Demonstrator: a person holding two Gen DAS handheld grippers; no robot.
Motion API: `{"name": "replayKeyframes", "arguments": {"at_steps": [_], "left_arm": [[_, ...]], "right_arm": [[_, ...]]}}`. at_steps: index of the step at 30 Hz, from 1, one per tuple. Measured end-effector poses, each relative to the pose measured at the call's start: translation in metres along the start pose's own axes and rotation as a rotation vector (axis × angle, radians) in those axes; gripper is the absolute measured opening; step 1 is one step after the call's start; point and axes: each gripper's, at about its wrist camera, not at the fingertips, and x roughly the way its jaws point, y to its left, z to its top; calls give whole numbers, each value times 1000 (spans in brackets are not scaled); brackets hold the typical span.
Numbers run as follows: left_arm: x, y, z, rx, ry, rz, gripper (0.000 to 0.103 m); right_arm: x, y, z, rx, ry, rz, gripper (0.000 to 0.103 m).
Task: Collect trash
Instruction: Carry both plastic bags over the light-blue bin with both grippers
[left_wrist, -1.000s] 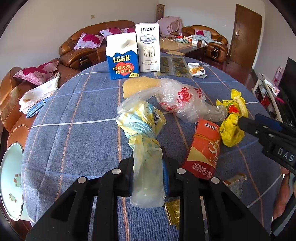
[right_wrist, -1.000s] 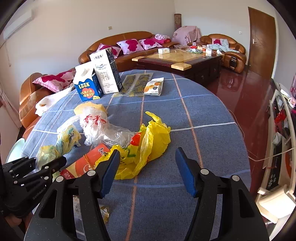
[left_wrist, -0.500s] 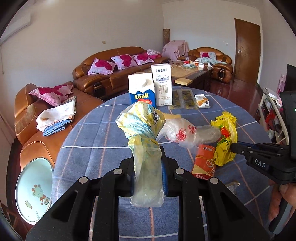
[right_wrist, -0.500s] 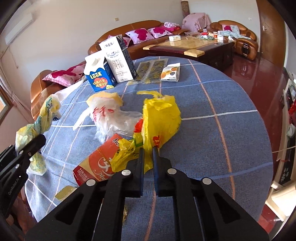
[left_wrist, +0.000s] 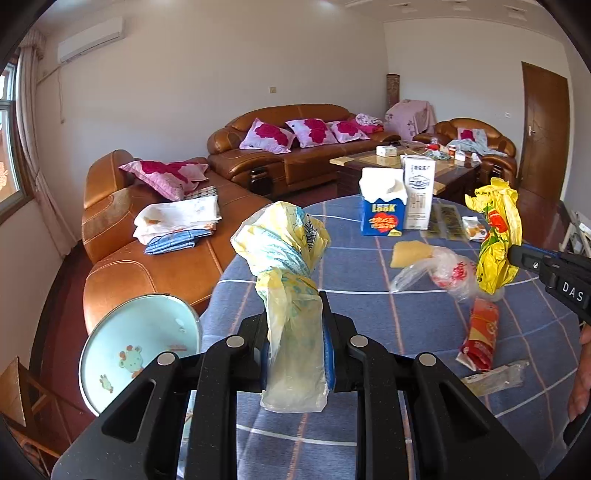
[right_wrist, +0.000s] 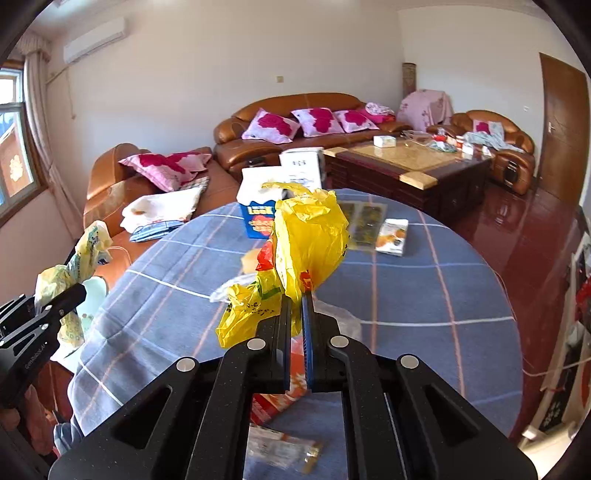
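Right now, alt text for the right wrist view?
The right tongs are shut on a crumpled bright yellow plastic bag, held above a round table with a blue checked cloth. At left, the left tongs grip a pale yellow and blue plastic bag; a red flat snack packet lies below.

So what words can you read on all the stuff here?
"LOOK": blue and white carton.
"DAS": right gripper, its side seen from the left wrist view.
"GenRobot.AI": left gripper, along its side in the right wrist view, small.
Tall white carton: Chinese print, too small to read.
Red packet, clear bag, yellow bag, pale printed bag: print crumpled or blurred, unreadable.
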Motion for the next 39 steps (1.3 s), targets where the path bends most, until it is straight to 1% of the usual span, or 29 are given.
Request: {"name": "replayKeyframes", "arguments": {"at_steps": [6,11,19,23,30,39], "left_arm": [[3,35,-7,-31,18,102,21],[0,68,-8,-68,6,177,21],[2,119,-14,-123,31,297,21],[5,136,-19,-132,45,351,21],[9,164,-29,-152,93,437,21],[16,184,-37,-169,129,505,21]], "right_arm": [[29,49,15,-68,-5,116,6],[55,97,20,-143,-1,187,6],[84,163,20,-246,-10,277,6],[96,189,20,-288,-6,314,6],[112,229,17,-375,4,367,6],[127,256,15,-445,16,416,6]]}}
